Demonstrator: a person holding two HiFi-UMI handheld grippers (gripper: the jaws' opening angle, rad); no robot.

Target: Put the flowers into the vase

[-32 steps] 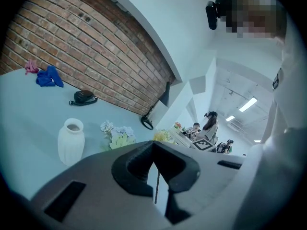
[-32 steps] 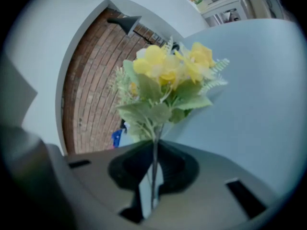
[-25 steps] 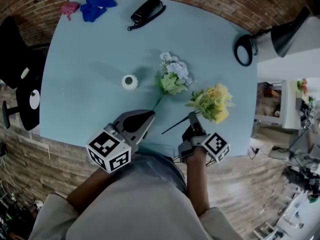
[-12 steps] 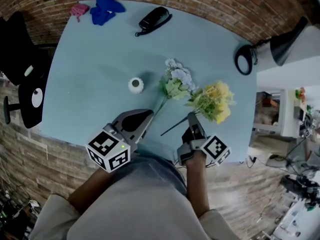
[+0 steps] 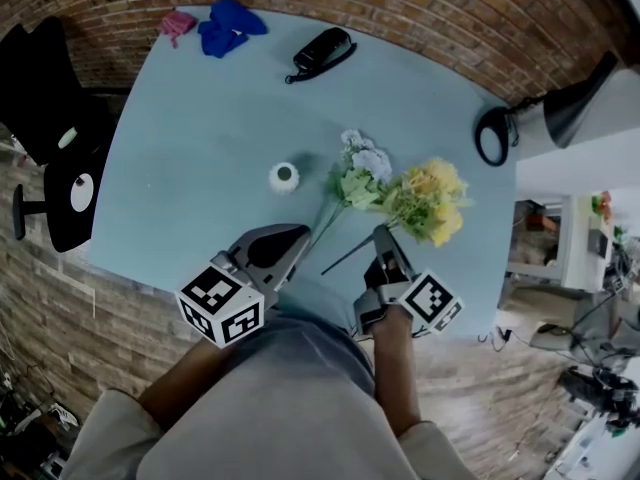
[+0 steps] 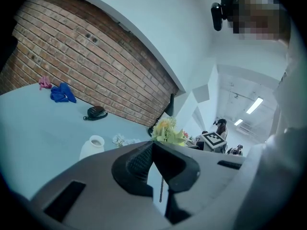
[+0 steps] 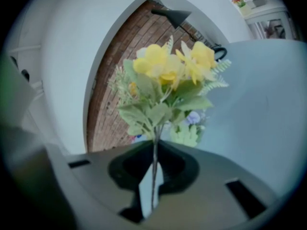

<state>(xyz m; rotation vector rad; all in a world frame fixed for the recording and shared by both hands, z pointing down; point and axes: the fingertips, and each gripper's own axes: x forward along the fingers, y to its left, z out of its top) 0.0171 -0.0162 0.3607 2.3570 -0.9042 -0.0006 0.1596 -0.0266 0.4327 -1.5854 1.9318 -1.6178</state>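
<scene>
Two grippers, two bunches, one vase. The left gripper [image 5: 302,238], near level, is closed on the thin stem of the white bunch [image 5: 362,171]; its pale lilac heads lie on the table [image 5: 190,158]. The right gripper [image 5: 381,234], tipped downward, clamps the yellow bunch [image 5: 430,200] mid-stem, leafy blooms fanned beyond the jaws. The small white vase [image 5: 284,177] stands upright just left of the white bunch.

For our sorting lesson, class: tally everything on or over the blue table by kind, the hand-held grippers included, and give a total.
flower bunches: 2 (yellow bunch, pale bunch)
vase: 1
cloths: 2 (blue cloth, pink cloth)
black handset: 1
desk lamp: 1
hand-held grippers: 2 (left hand-held gripper, right hand-held gripper)
Total: 9
</scene>
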